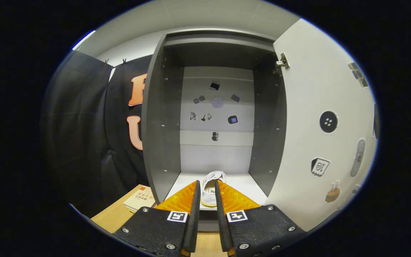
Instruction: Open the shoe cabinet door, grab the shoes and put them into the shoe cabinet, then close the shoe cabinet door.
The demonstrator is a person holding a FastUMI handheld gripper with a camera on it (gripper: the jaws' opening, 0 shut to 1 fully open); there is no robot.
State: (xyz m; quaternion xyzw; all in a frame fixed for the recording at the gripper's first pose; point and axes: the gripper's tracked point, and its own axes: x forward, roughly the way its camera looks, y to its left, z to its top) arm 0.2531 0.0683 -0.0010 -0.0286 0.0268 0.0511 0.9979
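Gripper view: white shoe [212, 187] sits between the fingers of the gripper [207, 185], resting on the pale floor of the shoe cabinet [162, 117], heel end towards the camera. Both fingers look pressed against its sides, so the shoe is clamped. Cabinet interior is a deep rectangular box, dark matte side walls with peg holes, lighter back panel carrying small stickers [214, 85]. Door [312, 107] stands swung open beyond the right finger, smooth and pale, metal hinge [281, 65] at its top. A book [140, 198] lies on the wooden table [112, 217] beside the left finger.
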